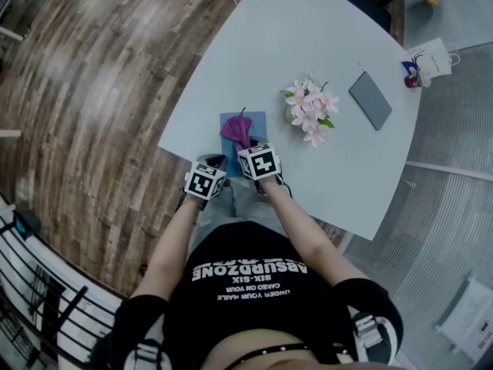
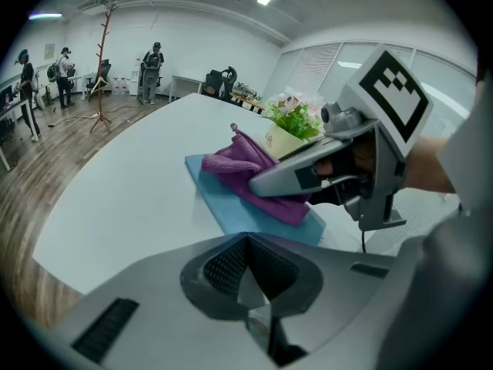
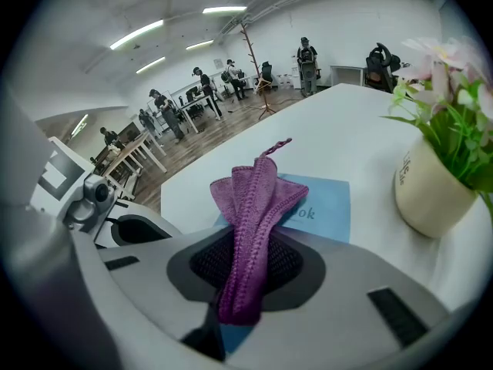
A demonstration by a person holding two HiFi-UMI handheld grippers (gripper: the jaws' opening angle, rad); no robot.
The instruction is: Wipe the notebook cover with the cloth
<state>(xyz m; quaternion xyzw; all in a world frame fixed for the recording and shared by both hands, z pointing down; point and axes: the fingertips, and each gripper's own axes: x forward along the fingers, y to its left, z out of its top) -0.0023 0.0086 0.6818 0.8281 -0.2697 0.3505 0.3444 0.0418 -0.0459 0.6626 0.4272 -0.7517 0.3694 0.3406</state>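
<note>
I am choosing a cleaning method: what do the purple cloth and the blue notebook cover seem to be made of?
The purple cloth looks like soft microfibre: stitched ribbed edge, limp folds. The blue notebook cover seems smooth matte card or plastic, flat with printed lettering; I cannot tell which.

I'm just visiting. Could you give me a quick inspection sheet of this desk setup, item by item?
Surface: white table.
Job's things: blue notebook flat near the edge; purple cloth resting on it.
Clutter: flower pot, dark flat slab.
Grippers: right gripper shut on the cloth; left gripper shut, empty.
Cables: thin wire under the right gripper.
Surroundings: wood floor, people far off.
</note>
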